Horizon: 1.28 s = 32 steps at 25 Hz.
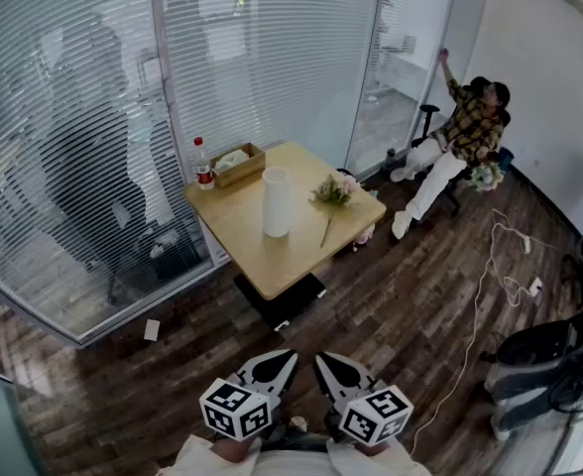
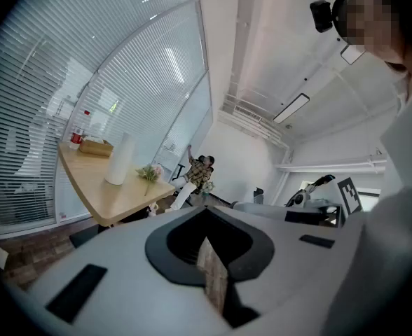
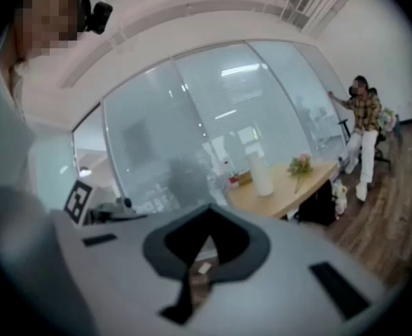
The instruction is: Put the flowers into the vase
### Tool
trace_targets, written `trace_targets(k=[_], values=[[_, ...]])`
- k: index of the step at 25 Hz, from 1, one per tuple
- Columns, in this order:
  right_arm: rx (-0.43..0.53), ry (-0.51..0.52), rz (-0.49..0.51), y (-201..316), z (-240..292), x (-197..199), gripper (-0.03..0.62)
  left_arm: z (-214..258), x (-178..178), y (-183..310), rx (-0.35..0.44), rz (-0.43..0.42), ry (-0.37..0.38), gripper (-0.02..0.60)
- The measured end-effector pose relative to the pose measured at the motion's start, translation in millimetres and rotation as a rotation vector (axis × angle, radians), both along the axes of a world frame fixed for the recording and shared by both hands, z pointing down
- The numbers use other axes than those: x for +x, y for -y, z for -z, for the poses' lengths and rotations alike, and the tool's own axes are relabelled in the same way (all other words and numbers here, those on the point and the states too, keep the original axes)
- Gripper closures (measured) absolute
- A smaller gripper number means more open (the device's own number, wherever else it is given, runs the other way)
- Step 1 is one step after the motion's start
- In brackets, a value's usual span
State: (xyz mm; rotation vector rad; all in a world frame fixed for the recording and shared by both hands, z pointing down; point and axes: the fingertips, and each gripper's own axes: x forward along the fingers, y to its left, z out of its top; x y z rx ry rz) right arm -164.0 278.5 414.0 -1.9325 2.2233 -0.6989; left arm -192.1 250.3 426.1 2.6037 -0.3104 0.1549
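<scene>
Dark wooden floor [image 1: 391, 305] runs from under my rig out to a small square tabletop [image 1: 262, 256], well apart from me, with a white cable [image 1: 485, 286] trailing over the boards on the right. Behind the tabletop stands a glass partition with blinds [image 1: 262, 58]. Farther right, by the white wall, a person [image 1: 460, 137] sits in a chair.

Both tools hang low in front of me over the floor, side by side. The left tool [image 1: 288, 357] has its jaws brought together at the tips, nothing between them, and its own view [image 2: 206, 212] shows the same. The right tool [image 1: 321, 358] is closed and empty too [image 3: 209, 210].

On the tabletop, the tall white vase [image 1: 277, 202] stands upright near the middle; I cannot see into it from here. The flowers [image 1: 333, 194] lie flat just beside it on the right, blooms towards the far edge. Beyond them, a wooden box [image 1: 237, 164] sits at the far corner holding something pale, possibly paper. A bottle [image 1: 203, 167] with a red label stands just left of the box.
</scene>
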Motion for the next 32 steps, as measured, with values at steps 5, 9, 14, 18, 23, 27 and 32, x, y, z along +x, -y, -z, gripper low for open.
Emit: trace_targets(k=[5,9,14,18,23,27,32], values=[[0.014,-0.040,0.010,3,2,2,0.583,0,5,2,0.032,0.007,0.011,0.574],[0.021,-0.087,0.028,8,6,4,0.583,8,11,7,0.085,0.005,0.018,0.574],[0.039,-0.179,0.027,19,22,13,0.583,23,19,18,0.128,0.006,0.012,0.574],[0.074,-0.205,0.018,38,36,24,0.583,40,28,37,0.189,0.033,0.009,0.574],[0.086,-0.234,-0.030,45,48,42,0.583,67,33,55,0.255,0.096,-0.027,0.574],[0.119,-0.212,-0.011,38,58,39,0.582,75,36,51,0.287,0.062,-0.024,0.574],[0.119,-0.192,0.009,27,55,44,0.583,67,48,33,0.270,0.024,-0.020,0.574]])
